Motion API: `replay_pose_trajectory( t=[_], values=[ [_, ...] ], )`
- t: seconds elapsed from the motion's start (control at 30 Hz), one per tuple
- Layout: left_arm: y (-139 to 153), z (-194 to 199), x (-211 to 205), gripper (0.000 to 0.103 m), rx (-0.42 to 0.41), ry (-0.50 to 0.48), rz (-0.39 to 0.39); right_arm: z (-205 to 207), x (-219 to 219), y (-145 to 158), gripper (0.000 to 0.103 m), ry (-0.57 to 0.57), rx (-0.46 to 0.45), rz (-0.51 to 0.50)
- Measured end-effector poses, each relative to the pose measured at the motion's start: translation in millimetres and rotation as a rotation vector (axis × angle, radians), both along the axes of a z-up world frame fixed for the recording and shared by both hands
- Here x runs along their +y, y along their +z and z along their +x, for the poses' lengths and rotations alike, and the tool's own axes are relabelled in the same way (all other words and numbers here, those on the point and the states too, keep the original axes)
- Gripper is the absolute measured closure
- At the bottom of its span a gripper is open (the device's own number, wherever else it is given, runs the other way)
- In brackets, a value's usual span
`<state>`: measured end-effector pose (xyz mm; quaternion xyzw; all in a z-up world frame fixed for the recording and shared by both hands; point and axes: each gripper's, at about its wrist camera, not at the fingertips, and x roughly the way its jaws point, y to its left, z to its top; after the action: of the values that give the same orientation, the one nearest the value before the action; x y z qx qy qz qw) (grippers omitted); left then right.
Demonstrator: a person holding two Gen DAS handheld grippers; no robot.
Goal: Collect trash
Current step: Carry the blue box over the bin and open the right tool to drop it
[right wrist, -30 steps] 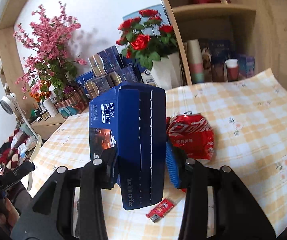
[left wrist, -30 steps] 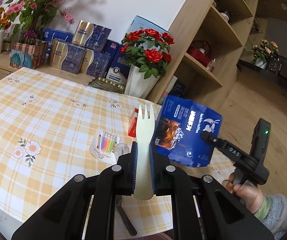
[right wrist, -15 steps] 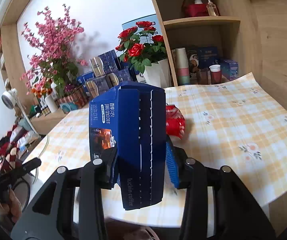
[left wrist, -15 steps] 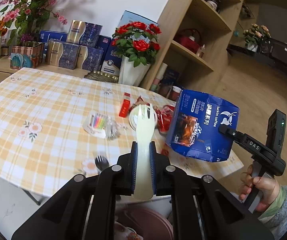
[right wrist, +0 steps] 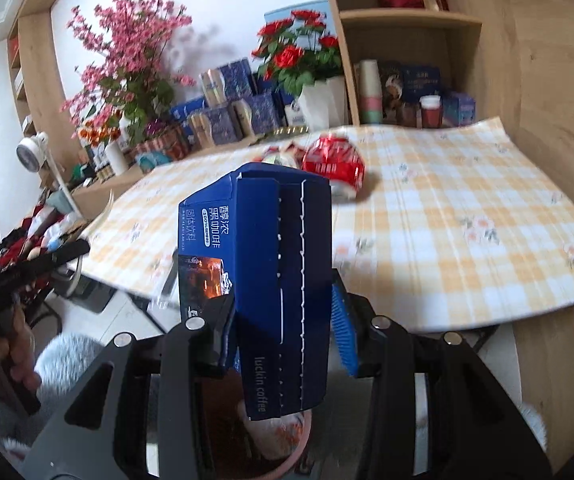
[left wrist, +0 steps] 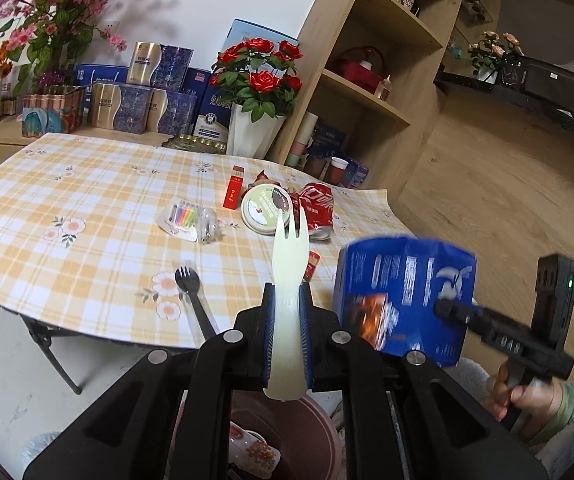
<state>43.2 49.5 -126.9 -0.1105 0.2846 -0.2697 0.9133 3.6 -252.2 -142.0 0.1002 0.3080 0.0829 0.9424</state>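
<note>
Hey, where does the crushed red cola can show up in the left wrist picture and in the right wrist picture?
Left wrist view: the crushed red cola can lies on the checked tablecloth, right of centre, beside a round white lid.
Right wrist view: the can sits above centre, behind the blue coffee box.
Shared landmark: the red roses in a white vase.
</note>
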Motion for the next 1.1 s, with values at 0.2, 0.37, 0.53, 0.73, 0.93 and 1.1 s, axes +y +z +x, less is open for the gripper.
replay_pose_trajectory(
  t=[0.2, 0.37, 0.53, 0.73, 0.93, 1.1],
  values=[
    [-2.8, -10.3, 2.8, 0.091, 0.0, 0.01, 0.0, -11.3, 16.1, -27.7, 0.061, 0.067, 0.092, 0.011],
    [-8.8, -17.0, 4.5, 0.091, 0.001, 0.02, 0.026, -12.7, 37.5, -52.7, 0.061, 0.139, 0.171, -0.012],
    [-17.8, -23.7, 4.0, 0.091, -0.011, 0.028, 0.085, -2.3, 48.6, -72.1, 0.061, 0.177, 0.248, -0.017],
    [-31.1, -21.6, 10.2, 0.091, 0.011, 0.046, 0.079, 10.3, 65.4, -106.4, 0.061, 0.232, 0.372, -0.051],
    [-41.7, -17.2, 7.5, 0.091, 0.045, 0.039, 0.089, 26.4, 84.3, -145.1, 0.061, 0.261, 0.482, -0.07],
    [-47.8, -13.1, 1.2, 0.091, 0.065, 0.019, 0.11, 39.8, 90.0, -173.8, 0.061, 0.244, 0.563, -0.062]
  ],
)
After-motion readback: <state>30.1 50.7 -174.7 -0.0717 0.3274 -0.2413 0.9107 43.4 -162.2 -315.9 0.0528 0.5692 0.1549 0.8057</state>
